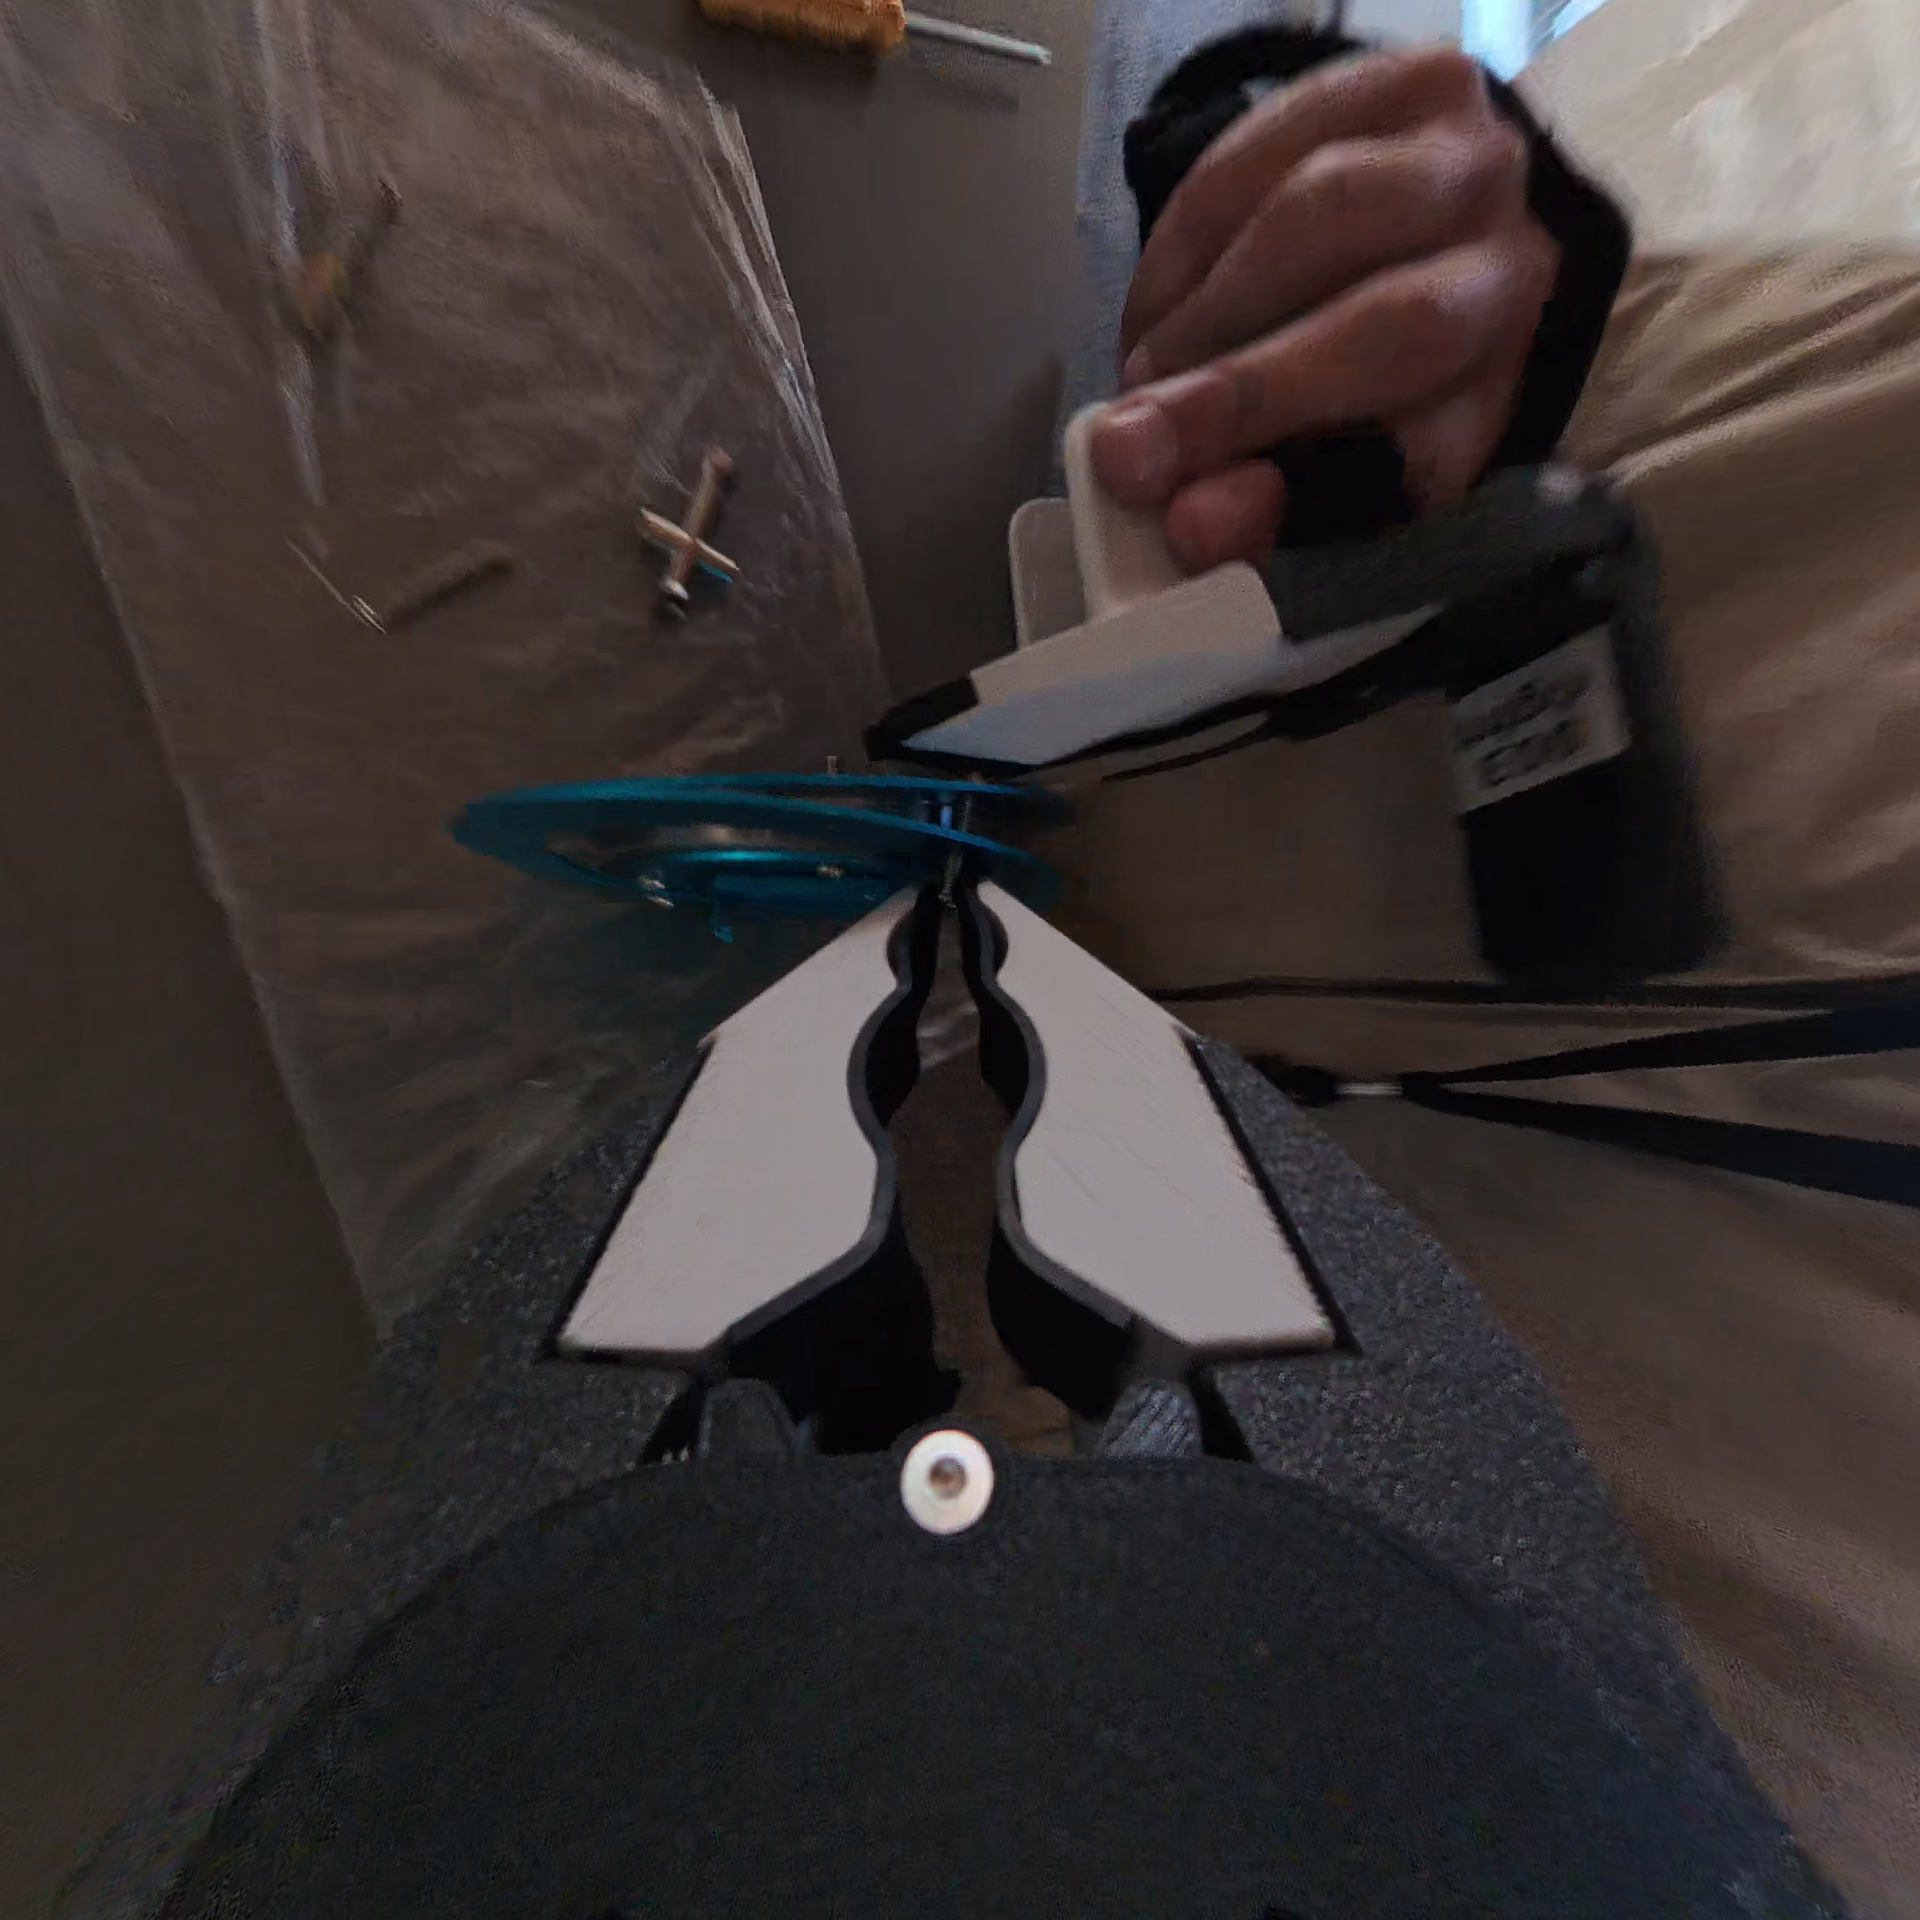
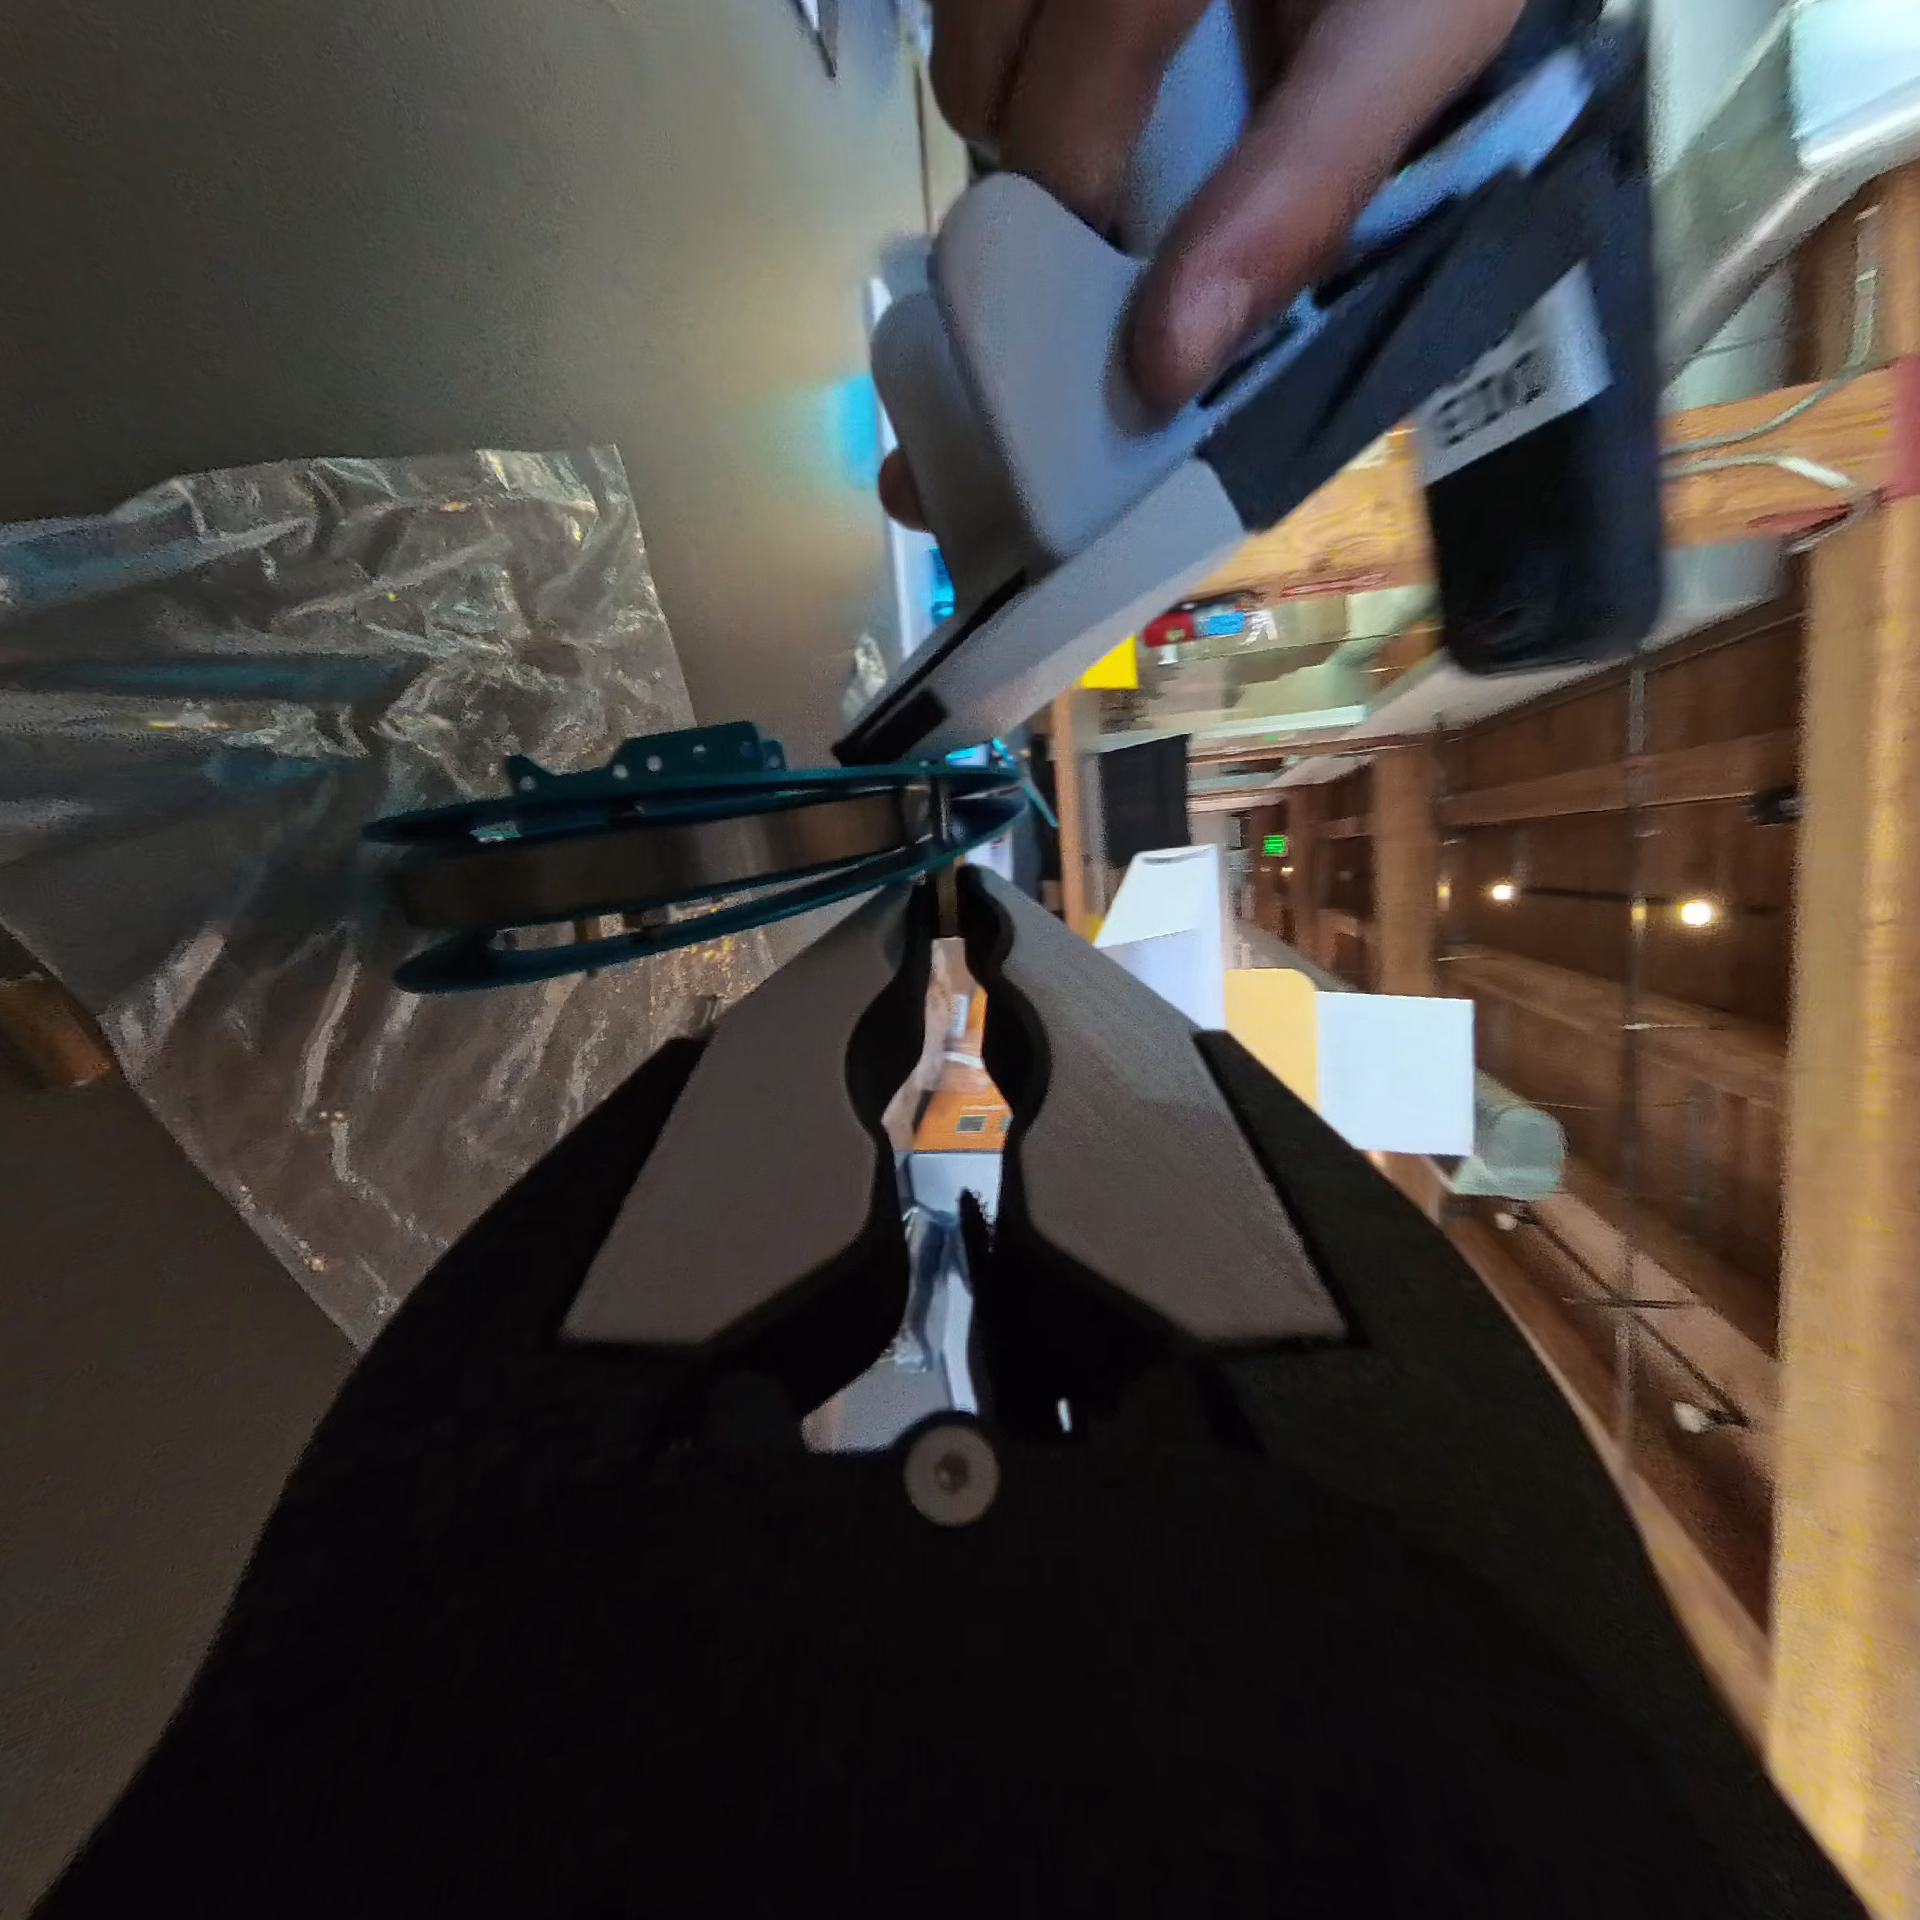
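A teal assembly of two thin rings (image 1: 727, 831) with a metal band between them is held in the air. My left gripper (image 1: 948, 902) is shut on its near rim, where a thin screw passes through. The right gripper's white fingers (image 1: 1081, 696) come in from the upper right, held by a hand (image 1: 1330, 291), and their tips touch the top ring. In the right wrist view my right gripper (image 2: 945, 902) is shut on the rim of the same assembly (image 2: 665, 862), pinching a small brass-coloured piece. The left gripper's fingers (image 2: 1039, 623) reach the top ring from above.
A crumpled clear plastic bag (image 1: 468, 416) lies on the grey table with loose screws (image 1: 686, 540) on it; it also shows in the right wrist view (image 2: 364, 675). A yellow-handled tool (image 1: 800, 16) lies at the far edge. Black straps (image 1: 1558, 1049) hang to the right. Wooden shelving (image 2: 1558, 883) stands beyond. The tips of both grippers are at nearly the same place.
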Action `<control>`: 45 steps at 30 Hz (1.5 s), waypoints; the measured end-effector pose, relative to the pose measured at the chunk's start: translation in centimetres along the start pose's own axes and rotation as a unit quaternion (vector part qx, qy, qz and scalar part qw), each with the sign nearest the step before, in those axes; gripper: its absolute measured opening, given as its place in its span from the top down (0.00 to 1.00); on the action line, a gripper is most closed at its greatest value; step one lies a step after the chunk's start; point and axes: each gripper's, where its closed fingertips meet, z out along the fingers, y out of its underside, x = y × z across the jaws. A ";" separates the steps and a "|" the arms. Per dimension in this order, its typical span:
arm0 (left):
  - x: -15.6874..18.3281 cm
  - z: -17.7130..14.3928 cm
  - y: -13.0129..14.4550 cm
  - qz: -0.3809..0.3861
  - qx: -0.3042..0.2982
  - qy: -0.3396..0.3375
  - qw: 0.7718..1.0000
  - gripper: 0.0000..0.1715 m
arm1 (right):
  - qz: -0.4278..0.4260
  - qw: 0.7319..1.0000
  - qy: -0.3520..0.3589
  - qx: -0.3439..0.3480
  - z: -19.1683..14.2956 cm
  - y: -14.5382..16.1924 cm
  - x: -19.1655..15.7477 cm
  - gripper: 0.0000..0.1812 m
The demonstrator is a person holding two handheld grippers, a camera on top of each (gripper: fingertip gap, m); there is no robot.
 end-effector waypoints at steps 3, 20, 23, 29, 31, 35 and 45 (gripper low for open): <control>-0.9 -0.1 -0.4 0.156 -0.010 -0.130 0.979 0.99 | 0.034 0.998 -0.048 -0.007 0.3 0.4 -0.1 0.98; -0.8 0.5 -2.8 0.668 0.007 -0.613 0.422 1.00 | 0.447 0.549 -0.699 -0.100 -4.1 0.4 -2.4 0.98; -0.7 0.5 -2.8 0.664 0.020 -0.623 0.414 1.00 | 0.513 0.328 -0.785 -0.110 -4.9 -0.3 -2.0 0.98; -1.1 0.1 -2.8 0.648 0.026 -0.624 0.437 0.99 | 0.501 0.315 -0.799 -0.107 -4.5 -0.2 -1.7 0.98; -1.4 0.0 -2.8 0.625 0.033 -0.597 0.502 0.99 | 0.485 0.376 -0.784 -0.095 -4.4 -0.2 -1.9 0.98; -2.1 -0.4 -2.3 0.505 0.044 -0.485 0.712 0.98 | 0.427 0.577 -0.694 -0.060 -3.4 0.7 -2.1 0.88; -0.5 -0.2 1.3 0.106 -0.044 -0.090 0.989 0.98 | 0.261 0.944 -0.202 0.006 -1.1 0.9 -0.7 0.77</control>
